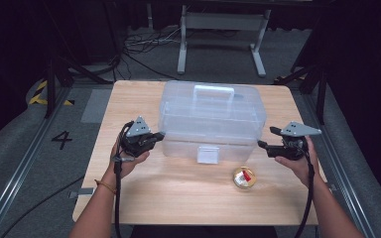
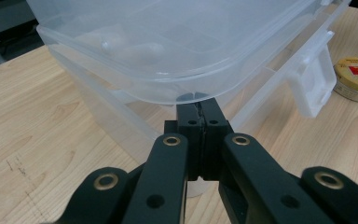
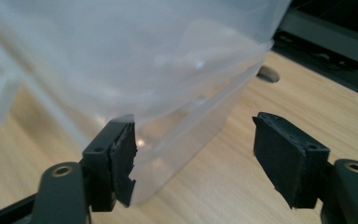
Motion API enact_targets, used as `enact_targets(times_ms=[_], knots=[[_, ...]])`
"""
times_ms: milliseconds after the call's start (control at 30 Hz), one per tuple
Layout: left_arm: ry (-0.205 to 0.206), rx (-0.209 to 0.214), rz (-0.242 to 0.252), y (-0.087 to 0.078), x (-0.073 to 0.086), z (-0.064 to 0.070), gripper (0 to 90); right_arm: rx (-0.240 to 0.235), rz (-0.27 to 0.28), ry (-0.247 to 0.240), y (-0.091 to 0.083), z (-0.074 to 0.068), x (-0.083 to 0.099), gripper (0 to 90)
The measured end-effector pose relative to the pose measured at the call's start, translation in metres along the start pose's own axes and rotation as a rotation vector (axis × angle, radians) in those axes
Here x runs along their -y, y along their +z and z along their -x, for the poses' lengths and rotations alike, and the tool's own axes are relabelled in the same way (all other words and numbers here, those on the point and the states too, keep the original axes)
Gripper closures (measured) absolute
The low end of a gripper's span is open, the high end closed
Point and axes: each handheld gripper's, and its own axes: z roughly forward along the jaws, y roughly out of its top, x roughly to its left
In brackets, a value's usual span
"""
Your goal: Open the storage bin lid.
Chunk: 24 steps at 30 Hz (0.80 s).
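The left gripper (image 2: 200, 109) has its jaws pressed together with no visible gap, tips at the lower edge of the lid (image 2: 168, 46) of the clear plastic storage box (image 1: 212, 119). Whether a thin lip of plastic is pinched between them cannot be determined; the pads meet flush just beneath the lid rim. The right gripper (image 3: 193, 156) has its jaws spread wide, one pad (image 3: 121, 154) against the box's right corner wall and the other out over bare table (image 3: 242, 154), gripping nothing.

The box sits at the centre of the wooden table (image 1: 129, 99), lid down, with its white front latch (image 1: 208, 154) facing the person. A small round tin (image 1: 243, 177) lies on the table just in front of the box, toward the right.

Judged risks:
- The closed left jaws offer only a narrow contact at the rim. An upward lever motion could slip off the smooth plastic
- If the latch remains engaged, prying at the corner would flex the lid or tilt the whole box instead of opening it
- The right gripper holds nothing, so the light box may slide or rotate toward the tin under one-sided force
- A sudden release could swing either gripper into the tin
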Motion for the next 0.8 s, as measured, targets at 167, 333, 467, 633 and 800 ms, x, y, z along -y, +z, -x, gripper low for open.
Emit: enact_targets(times_ms=[167, 333, 467, 633, 800], knots=[[0.008, -0.002, -0.002, 0.0, 0.0, 0.001, 89.9, 0.035, 0.034, 0.012, 0.0, 0.0, 0.001, 30.1], [0.016, -0.011, -0.002, 0.0, -0.001, 0.002, 89.7, 0.052, 0.072, 0.002, -0.004, -0.001, -0.001, 31.8], [0.014, 0.003, 0.001, 0.0, 0.0, 0.003, 87.1, 0.073, 0.124, -0.011, -0.008, 0.0, -0.009, 36.1], [0.028, 0.01, 0.0, -0.002, -0.001, 0.004, 86.0, 0.091, 0.185, -0.044, -0.013, 0.0, -0.023, 54.2], [0.024, 0.019, 0.018, -0.001, 0.001, 0.004, 85.1, 0.114, 0.232, -0.067, -0.014, 0.003, -0.033, 60.1]])
